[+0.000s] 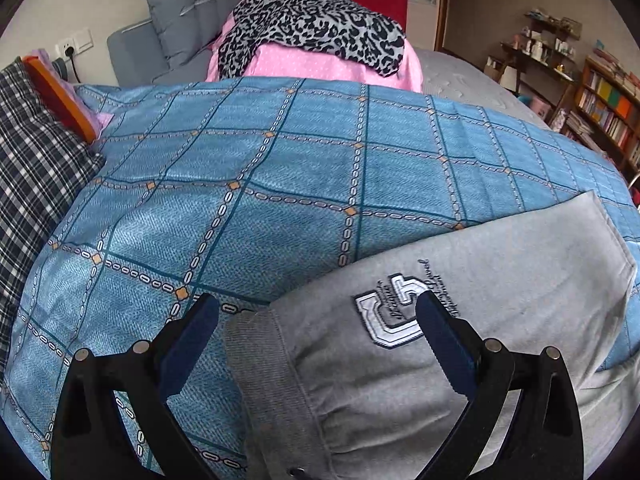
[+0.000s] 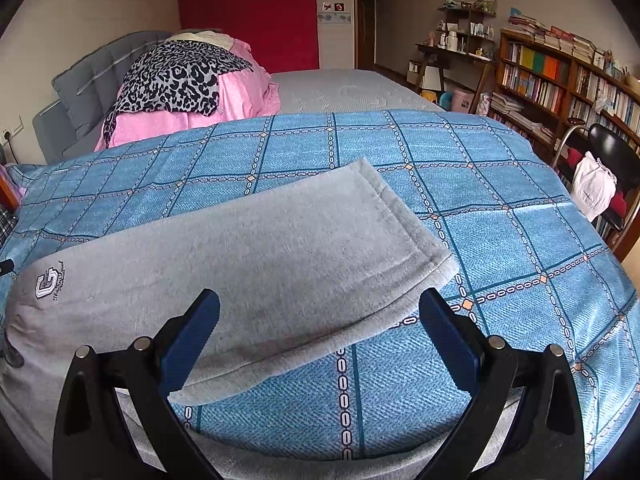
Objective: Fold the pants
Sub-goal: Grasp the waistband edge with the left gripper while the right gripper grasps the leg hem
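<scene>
Grey sweatpants (image 1: 460, 340) with a white embroidered logo (image 1: 392, 312) lie flat on a blue checked quilt (image 1: 260, 184). In the left wrist view the ribbed waistband (image 1: 264, 380) lies between the fingers of my open left gripper (image 1: 316, 312), which hovers just above it. In the right wrist view the pants (image 2: 248, 256) stretch to the hemmed leg end (image 2: 404, 216). My open right gripper (image 2: 320, 308) sits over the near edge of the leg, holding nothing.
A pink blanket (image 2: 240, 96) with a leopard-print cloth (image 2: 180, 76) is piled at the bed's far end by a grey headboard (image 2: 80, 76). A plaid cloth (image 1: 36, 168) lies at left. Bookshelves (image 2: 560, 80) and a chair (image 2: 608, 160) stand at right.
</scene>
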A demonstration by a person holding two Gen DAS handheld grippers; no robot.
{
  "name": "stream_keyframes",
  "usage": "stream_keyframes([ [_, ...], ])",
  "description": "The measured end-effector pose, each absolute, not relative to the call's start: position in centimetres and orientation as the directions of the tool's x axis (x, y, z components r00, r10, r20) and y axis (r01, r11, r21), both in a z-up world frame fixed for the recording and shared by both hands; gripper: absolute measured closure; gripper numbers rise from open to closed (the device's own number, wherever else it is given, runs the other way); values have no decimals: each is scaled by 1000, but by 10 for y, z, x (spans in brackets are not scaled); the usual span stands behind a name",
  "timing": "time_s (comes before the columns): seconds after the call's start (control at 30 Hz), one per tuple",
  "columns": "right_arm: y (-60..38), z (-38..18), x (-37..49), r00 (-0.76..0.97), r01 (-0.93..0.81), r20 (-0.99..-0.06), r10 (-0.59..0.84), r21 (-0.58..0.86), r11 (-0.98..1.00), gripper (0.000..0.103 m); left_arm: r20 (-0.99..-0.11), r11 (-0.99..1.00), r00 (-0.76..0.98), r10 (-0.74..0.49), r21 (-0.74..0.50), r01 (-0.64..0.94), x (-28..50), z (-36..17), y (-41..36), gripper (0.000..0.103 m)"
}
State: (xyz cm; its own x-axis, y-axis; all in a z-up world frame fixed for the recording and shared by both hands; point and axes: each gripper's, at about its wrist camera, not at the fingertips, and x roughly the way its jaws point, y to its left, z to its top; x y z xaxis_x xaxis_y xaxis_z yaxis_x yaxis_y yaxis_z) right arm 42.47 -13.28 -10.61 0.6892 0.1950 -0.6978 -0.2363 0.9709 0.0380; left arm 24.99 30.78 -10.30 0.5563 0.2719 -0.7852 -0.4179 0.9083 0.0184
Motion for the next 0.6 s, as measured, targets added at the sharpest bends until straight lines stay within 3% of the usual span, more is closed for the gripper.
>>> stream_keyframes([
  [0.47, -114, -143, 466, 646, -226, -746, 165, 20, 974, 2, -849, 836, 480, 222, -88, -542, 241, -158, 360, 15],
  [0.57, -118, -146, 474, 652, -211, -743, 151, 14, 977, 2, -844, 840, 477, 245, -61, -540, 241, -166, 358, 18],
  [0.6, -119, -147, 476, 656, -205, -741, 147, 12, 979, 2, -840, 843, 481, 252, -53, -535, 241, -165, 355, 24],
])
